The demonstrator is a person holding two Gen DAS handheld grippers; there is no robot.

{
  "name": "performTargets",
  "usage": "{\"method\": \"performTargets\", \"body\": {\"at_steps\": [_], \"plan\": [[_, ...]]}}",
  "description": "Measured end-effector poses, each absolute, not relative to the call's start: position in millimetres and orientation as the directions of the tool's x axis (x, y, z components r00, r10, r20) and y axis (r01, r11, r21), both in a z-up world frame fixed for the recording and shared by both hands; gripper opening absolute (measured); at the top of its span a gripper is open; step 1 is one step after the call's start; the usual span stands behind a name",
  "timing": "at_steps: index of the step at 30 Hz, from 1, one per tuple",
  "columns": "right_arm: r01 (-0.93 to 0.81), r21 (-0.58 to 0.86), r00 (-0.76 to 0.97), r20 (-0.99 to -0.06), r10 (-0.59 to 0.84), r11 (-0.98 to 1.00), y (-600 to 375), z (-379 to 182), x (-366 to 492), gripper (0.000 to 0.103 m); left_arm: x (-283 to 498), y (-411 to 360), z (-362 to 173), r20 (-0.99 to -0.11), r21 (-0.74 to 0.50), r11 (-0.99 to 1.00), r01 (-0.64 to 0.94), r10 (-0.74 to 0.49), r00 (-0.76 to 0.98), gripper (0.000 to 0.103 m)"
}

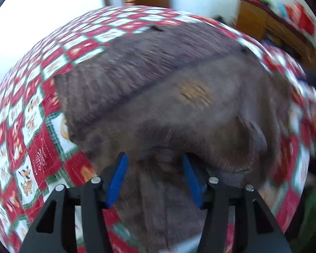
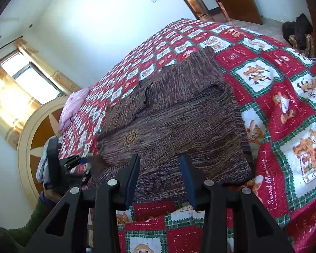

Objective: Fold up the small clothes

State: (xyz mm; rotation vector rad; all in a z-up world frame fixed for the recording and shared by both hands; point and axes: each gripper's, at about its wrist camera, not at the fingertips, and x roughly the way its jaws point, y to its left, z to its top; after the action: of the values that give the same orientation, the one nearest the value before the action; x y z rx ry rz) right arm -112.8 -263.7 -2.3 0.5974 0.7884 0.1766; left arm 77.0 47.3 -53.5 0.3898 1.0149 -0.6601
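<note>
A brown knitted sweater (image 2: 179, 122) with a small orange sun emblem (image 2: 131, 137) lies flat on a red, white and green patchwork bedspread (image 2: 284, 84), with its far part folded over. In the blurred left wrist view the sweater (image 1: 179, 97) fills the middle. My left gripper (image 1: 154, 157) stands over its near edge, jaws apart, a loose fold of knit running between the blue pads (image 1: 118, 179). From the right wrist view, that left gripper (image 2: 82, 161) sits at the sweater's left corner. My right gripper (image 2: 160, 158) is open above the near hem, gripping nothing.
A pink pillow (image 2: 73, 105) and a round wooden headboard (image 2: 31, 137) lie at the bed's left end. Dark clothes (image 2: 299, 31) sit on the floor beyond the bed. A wooden shelf (image 1: 273, 31) with coloured items stands at the right. The bedspread (image 1: 38, 147) surrounds the sweater.
</note>
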Motion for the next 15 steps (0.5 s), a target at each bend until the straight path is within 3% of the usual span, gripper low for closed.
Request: {"method": "performTargets", "body": {"at_steps": [2, 5, 15], "plan": [[0.066, 0.575, 0.710, -0.601, 0.366, 0.816, -265, 1, -119, 0.042, 98, 59, -53, -0.866, -0.142, 0.790, 0.597, -0.391, 0.312, 0.056], [0.061, 0.575, 0.714, -0.596, 0.368, 0.816, -267, 3, -129, 0.042, 100, 72, -53, -0.851, -0.238, 0.795, 0.558, -0.447, 0.275, 0.056], [0.070, 0.618, 0.701, -0.589, 0.402, 0.783, -266, -18, -122, 0.042, 90, 53, -67, -0.859, -0.163, 0.776, 0.609, -0.415, 0.299, 0.056]]}}
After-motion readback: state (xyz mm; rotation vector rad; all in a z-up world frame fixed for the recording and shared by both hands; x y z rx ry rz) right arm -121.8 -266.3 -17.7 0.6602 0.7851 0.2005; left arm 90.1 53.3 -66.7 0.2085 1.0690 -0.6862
